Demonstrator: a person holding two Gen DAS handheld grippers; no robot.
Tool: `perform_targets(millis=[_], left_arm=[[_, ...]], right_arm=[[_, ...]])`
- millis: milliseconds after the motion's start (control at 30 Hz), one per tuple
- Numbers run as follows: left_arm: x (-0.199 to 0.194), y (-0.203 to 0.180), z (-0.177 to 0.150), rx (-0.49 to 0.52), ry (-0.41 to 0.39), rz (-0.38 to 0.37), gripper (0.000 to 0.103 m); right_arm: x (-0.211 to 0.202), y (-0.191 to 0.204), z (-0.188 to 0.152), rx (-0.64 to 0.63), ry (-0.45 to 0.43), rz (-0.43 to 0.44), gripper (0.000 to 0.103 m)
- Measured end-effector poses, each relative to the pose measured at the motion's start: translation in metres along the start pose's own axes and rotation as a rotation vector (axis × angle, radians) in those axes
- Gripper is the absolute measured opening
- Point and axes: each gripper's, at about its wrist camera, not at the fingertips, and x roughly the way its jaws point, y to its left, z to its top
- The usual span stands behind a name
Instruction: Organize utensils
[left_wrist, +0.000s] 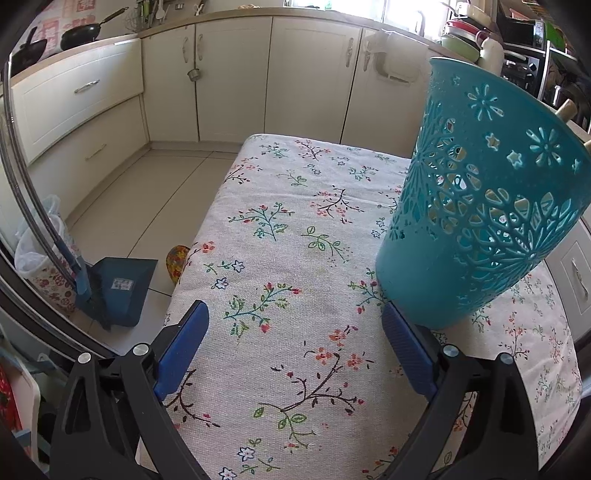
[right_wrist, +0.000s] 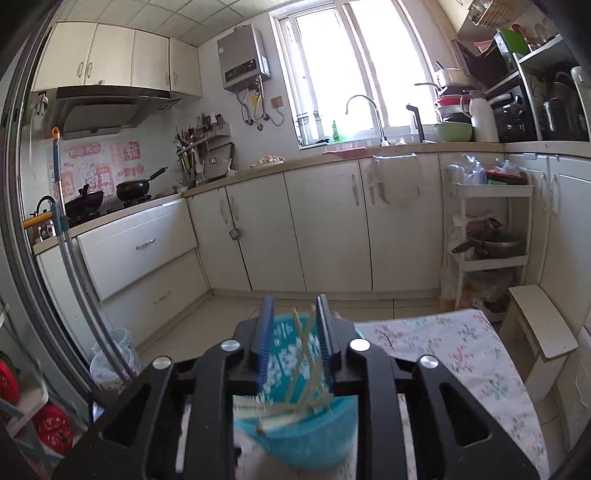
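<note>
Your left gripper (left_wrist: 295, 332) hangs low over the floral tablecloth (left_wrist: 280, 229) with its blue pads (left_wrist: 183, 347) spread wide and nothing between them. Ahead and to the right of it, just beyond the right-hand pad, stands the teal basket (left_wrist: 484, 206), a perforated plastic holder tipped so its open mouth leans up and away to the right; its solid base sits close to that pad, though whether they touch cannot be told. Pale wooden ends poke out past the rim on the far right.

Your right gripper (right_wrist: 294, 325) sits directly above the same basket (right_wrist: 295, 435), looking down into its mouth. Its fingers are drawn to a narrow gap, and the chopsticks (right_wrist: 301, 354) run up through that gap; motion blur hides whether the pads actually pinch any. The sticks are fanned, their long axes running from the basket's near rim up and away toward the fingertips, some crossing one another.
</note>
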Motion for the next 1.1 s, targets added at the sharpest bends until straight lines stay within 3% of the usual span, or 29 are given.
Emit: perform_targets(millis=[133,267,400,700,1100], left_arm=[[0.001,-0.001,0.000,0.005,0.003,0.009,0.092],[0.000,-0.003,-0.001,0.014,0.006,0.019,0.092],[-0.002,-0.004,-0.003,0.017,0.006,0.031,0.093],[-0.004,-0.005,-0.002,0.023,0.005,0.040,0.095],[-0.013,-0.009,-0.005,0.059,-0.013,0.087,0.095]], right_arm=[[-0.030,-0.009,-0.045,-0.011,0.084,-0.054,0.044],[-0.037,-0.022,-0.092,-0.002,0.210,-0.117,0.045],[-0.028,-0.036,-0.115,0.045,0.325,-0.155,0.046],[-0.014,-0.038,-0.130,0.052,0.391,-0.152,0.053],[-0.016,-0.036,-0.127,0.067,0.394,-0.143,0.060]])
